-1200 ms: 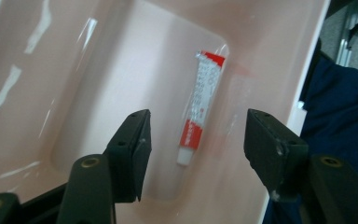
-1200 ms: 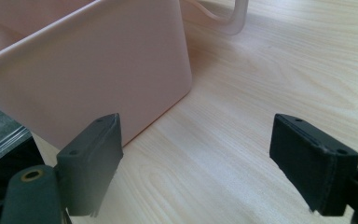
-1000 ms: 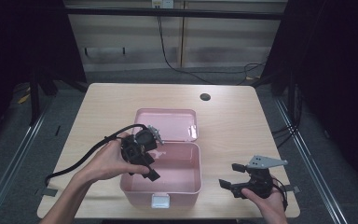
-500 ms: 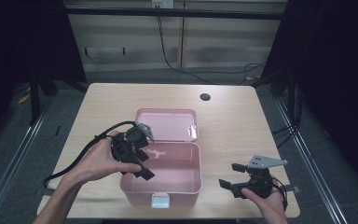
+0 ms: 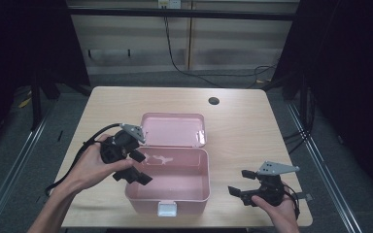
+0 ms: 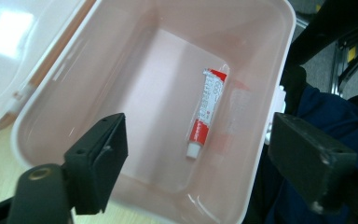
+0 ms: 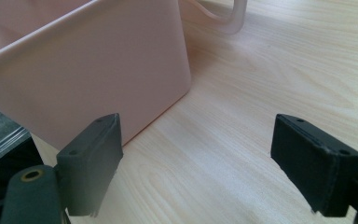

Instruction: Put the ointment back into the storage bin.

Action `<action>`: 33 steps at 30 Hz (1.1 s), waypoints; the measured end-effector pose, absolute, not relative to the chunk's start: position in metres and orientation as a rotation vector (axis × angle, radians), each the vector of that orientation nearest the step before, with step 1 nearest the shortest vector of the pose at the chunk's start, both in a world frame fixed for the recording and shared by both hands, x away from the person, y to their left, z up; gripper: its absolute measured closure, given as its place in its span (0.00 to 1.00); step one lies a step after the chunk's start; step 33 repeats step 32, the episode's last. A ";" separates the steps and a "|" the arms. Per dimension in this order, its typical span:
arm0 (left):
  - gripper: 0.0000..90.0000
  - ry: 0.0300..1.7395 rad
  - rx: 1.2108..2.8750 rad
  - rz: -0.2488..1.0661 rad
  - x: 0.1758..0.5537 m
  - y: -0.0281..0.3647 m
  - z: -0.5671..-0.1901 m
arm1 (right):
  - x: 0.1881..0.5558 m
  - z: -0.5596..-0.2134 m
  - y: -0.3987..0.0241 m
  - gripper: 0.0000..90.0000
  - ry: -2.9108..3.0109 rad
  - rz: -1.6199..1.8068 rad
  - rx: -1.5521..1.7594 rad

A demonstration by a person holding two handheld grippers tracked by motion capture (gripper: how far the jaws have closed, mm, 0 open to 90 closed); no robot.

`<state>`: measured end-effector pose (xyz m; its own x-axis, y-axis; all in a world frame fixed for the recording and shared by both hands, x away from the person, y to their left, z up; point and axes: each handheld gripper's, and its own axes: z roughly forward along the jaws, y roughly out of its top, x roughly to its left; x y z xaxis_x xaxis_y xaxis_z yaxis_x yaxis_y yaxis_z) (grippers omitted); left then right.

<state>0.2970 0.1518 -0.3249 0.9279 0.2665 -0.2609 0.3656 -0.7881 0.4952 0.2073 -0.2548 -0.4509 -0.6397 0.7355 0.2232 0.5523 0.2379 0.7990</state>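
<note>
Both held wide apart and empty: left gripper (image 5: 135,166) over the left rim of the open pink box (image 5: 201,194), red-and-white tube (image 6: 207,111) lying inside with lettering too blurred to read, right gripper (image 5: 246,183) near the wooden table (image 5: 243,121) at right.

The box (image 5: 175,187) is pale pink all over, lid (image 5: 174,130) included, with a whitish latch (image 5: 167,209) on the front. Between the left gripper (image 6: 216,158)'s black jaws sits a tube (image 6: 207,110) that's white with a red band, red print and a white cap. The tabletop (image 5: 252,131) is light wood with a fine grain pattern, easy to see between the right gripper (image 7: 214,156)'s black jaws. Both grippers carry a grey plate (image 5: 278,168) on top. There's a dark round hole (image 5: 213,101) in the tabletop.
</note>
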 end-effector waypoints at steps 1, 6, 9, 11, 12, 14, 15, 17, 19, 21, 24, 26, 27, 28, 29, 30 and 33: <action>0.20 0.427 2.527 -0.228 0.297 0.156 -0.325 | 0.207 -0.451 -0.255 0.18 2.308 1.359 1.220; 0.21 0.477 2.473 -0.183 0.295 0.177 -0.325 | 0.208 -0.451 -0.255 0.18 2.305 1.359 1.225; 0.21 0.467 2.462 -0.165 0.295 0.189 -0.326 | 0.208 -0.451 -0.255 0.18 2.304 1.358 1.226; 0.21 0.493 2.452 -0.136 0.295 0.198 -0.328 | 0.208 -0.451 -0.255 0.18 2.304 1.357 1.226; 0.21 0.493 2.452 -0.136 0.295 0.198 -0.328 | 0.208 -0.451 -0.255 0.18 2.304 1.357 1.226; 0.21 0.489 2.446 -0.129 0.295 0.204 -0.330 | 0.208 -0.451 -0.255 0.18 2.303 1.357 1.228; 0.21 0.496 2.434 -0.125 0.294 0.208 -0.332 | 0.208 -0.451 -0.255 0.18 2.304 1.356 1.228; 0.21 0.503 2.414 -0.124 0.292 0.214 -0.335 | 0.208 -0.451 -0.255 0.18 2.302 1.358 1.227; 0.21 0.518 2.422 -0.109 0.291 0.218 -0.339 | 0.208 -0.451 -0.255 0.18 2.300 1.356 1.230; 0.21 0.538 2.408 -0.102 0.289 0.223 -0.344 | 0.208 -0.451 -0.255 0.18 2.297 1.355 1.232; 0.21 0.566 2.372 -0.090 0.287 0.233 -0.353 | 0.208 -0.452 -0.255 0.19 2.295 1.350 1.240; 0.21 0.620 2.335 -0.080 0.287 0.240 -0.359 | 0.208 -0.452 -0.255 0.20 2.289 1.344 1.244; 0.21 0.630 2.339 -0.060 0.287 0.244 -0.362 | 0.209 -0.454 -0.254 0.21 2.285 1.328 1.258; 0.21 0.644 2.339 -0.034 0.287 0.247 -0.365 | 0.209 -0.454 -0.254 0.21 2.285 1.328 1.258; 0.21 0.662 2.332 -0.023 0.286 0.250 -0.368 | 0.209 -0.454 -0.253 0.21 2.277 1.321 1.267; 0.21 0.668 2.321 -0.024 0.286 0.253 -0.370 | 0.210 -0.455 -0.253 0.21 2.276 1.318 1.265; 0.21 0.690 2.302 -0.009 0.283 0.259 -0.377 | 0.210 -0.457 -0.253 0.21 2.274 1.302 1.283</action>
